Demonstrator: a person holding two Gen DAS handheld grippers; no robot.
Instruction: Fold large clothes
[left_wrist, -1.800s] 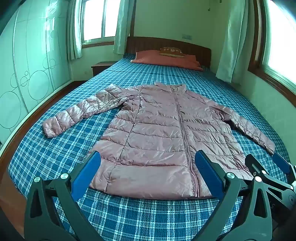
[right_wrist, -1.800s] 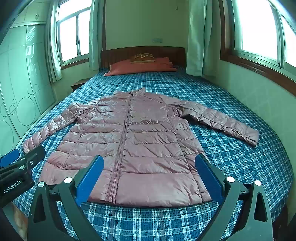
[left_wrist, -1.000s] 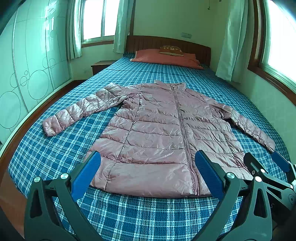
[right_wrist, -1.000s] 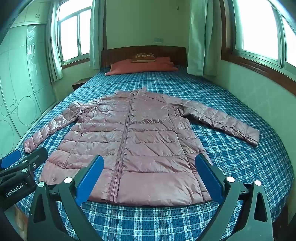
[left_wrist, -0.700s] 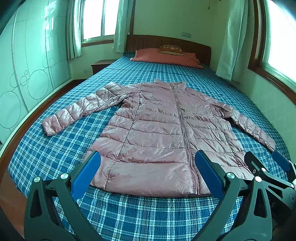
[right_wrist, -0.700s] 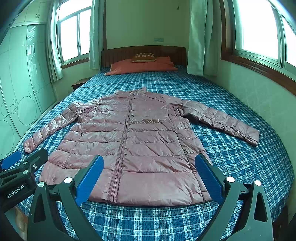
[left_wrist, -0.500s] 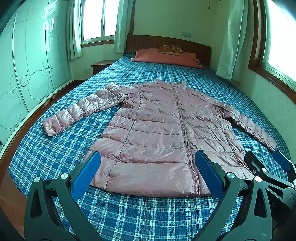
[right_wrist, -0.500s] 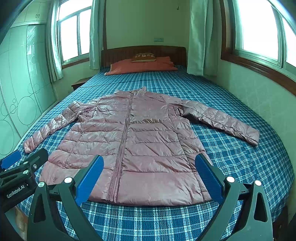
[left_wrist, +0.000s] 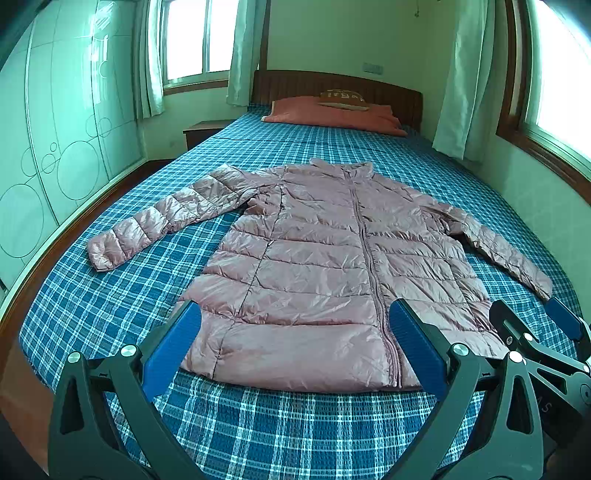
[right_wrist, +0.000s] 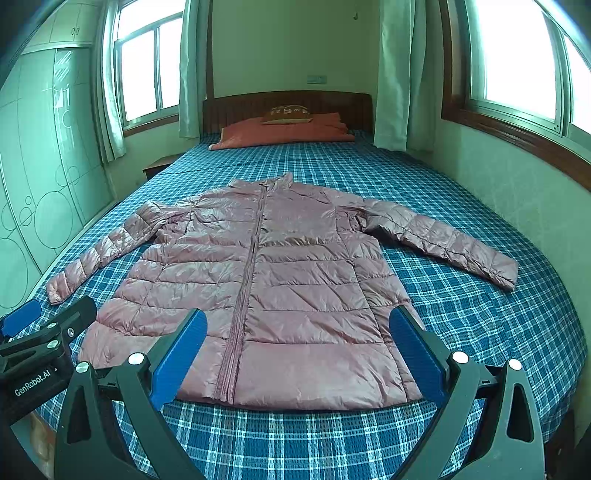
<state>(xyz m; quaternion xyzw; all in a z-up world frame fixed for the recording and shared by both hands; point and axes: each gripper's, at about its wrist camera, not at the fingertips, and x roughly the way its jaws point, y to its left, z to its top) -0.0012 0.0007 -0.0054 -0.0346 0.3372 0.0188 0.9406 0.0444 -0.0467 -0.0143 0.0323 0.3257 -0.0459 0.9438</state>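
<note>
A pink quilted puffer jacket (left_wrist: 332, 266) (right_wrist: 280, 280) lies flat and zipped on the blue plaid bed (left_wrist: 258, 424) (right_wrist: 480, 314), collar toward the headboard, both sleeves spread out to the sides. My left gripper (left_wrist: 295, 339) hovers open above the hem, nothing between its blue pads. My right gripper (right_wrist: 297, 341) is open too, above the hem's right half. Each gripper shows at the edge of the other's view: the right one (left_wrist: 532, 332), the left one (right_wrist: 48, 325). Neither touches the jacket.
An orange pillow (left_wrist: 332, 114) with a small brown cushion (right_wrist: 286, 112) lies by the wooden headboard (right_wrist: 288, 103). A wardrobe (left_wrist: 55, 129) lines the left side, a nightstand (left_wrist: 201, 131) stands beyond it. A wall with windows (right_wrist: 517, 62) runs close along the bed's right side.
Both grippers drifted slightly; the jacket sits a touch farther up in both views than 1.8 s ago. Nothing was grasped and the jacket lies unchanged.
</note>
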